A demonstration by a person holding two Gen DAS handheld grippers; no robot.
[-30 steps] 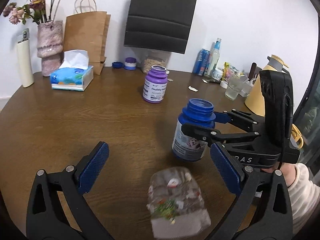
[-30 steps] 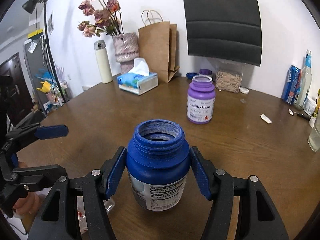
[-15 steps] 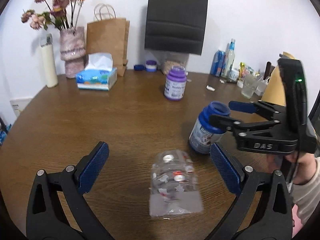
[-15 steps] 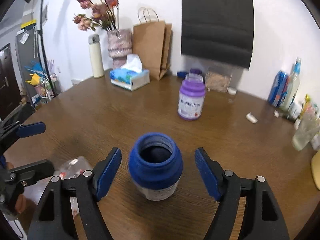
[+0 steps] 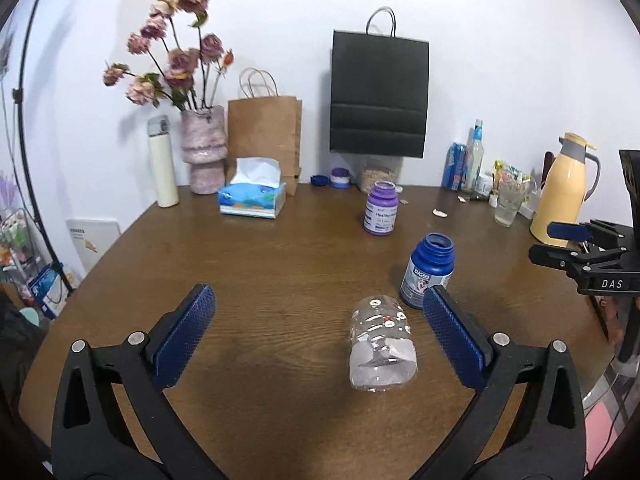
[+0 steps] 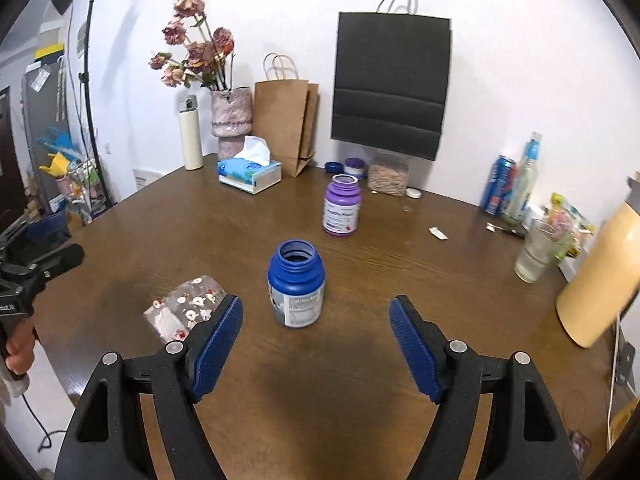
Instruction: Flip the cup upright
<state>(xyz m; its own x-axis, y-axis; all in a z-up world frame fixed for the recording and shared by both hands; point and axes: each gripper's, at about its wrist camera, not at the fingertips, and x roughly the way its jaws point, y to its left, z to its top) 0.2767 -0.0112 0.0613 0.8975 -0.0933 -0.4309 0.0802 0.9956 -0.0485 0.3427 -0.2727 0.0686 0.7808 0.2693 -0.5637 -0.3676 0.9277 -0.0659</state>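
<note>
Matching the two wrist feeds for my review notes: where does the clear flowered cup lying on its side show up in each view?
Left wrist view: the clear cup lies on its side at lower centre-right, just inside the right finger of the left tool.
Right wrist view: the cup is at lower left, partly hidden behind the left finger of the right tool.
Shared landmark: the open blue bottle stands beside it.

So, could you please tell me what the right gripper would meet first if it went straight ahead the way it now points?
Probably the open-topped blue plastic bottle, which stands upright on the brown wooden table ahead of the open right gripper, slightly toward its left finger. Depth is unclear in the fisheye view.
</note>
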